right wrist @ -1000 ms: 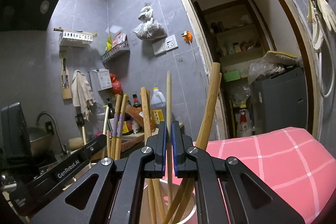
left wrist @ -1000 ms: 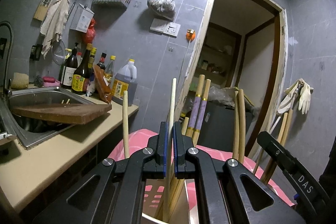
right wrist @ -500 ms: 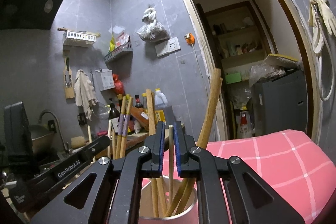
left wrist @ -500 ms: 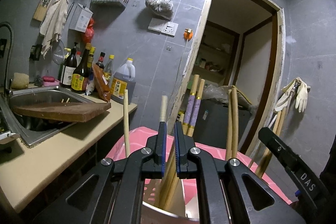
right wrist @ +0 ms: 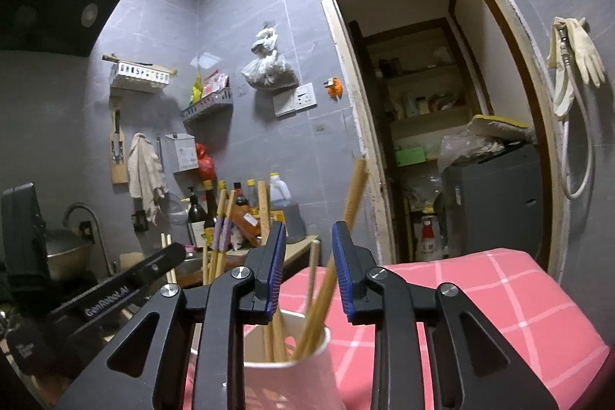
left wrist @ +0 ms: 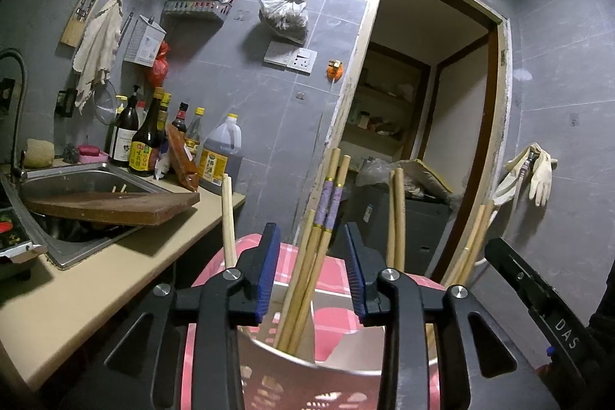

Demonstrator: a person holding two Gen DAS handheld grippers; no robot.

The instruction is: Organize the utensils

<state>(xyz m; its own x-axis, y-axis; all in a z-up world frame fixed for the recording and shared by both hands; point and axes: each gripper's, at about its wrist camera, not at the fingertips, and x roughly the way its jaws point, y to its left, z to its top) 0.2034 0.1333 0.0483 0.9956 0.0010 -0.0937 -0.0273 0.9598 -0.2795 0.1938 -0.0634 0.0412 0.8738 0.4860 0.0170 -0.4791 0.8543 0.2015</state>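
Jaws of left gripper (left wrist: 312,269) and right gripper (right wrist: 309,266) just opened, parted, gripping nothing; chopsticks (right wrist: 326,279) standing loose in cup (right wrist: 303,367) between.

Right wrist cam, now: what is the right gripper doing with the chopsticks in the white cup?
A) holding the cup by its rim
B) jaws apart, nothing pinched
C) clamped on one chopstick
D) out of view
B: the right gripper has just been opening; its blue pads stand clear of the chopsticks, which lean loose in the white cup.
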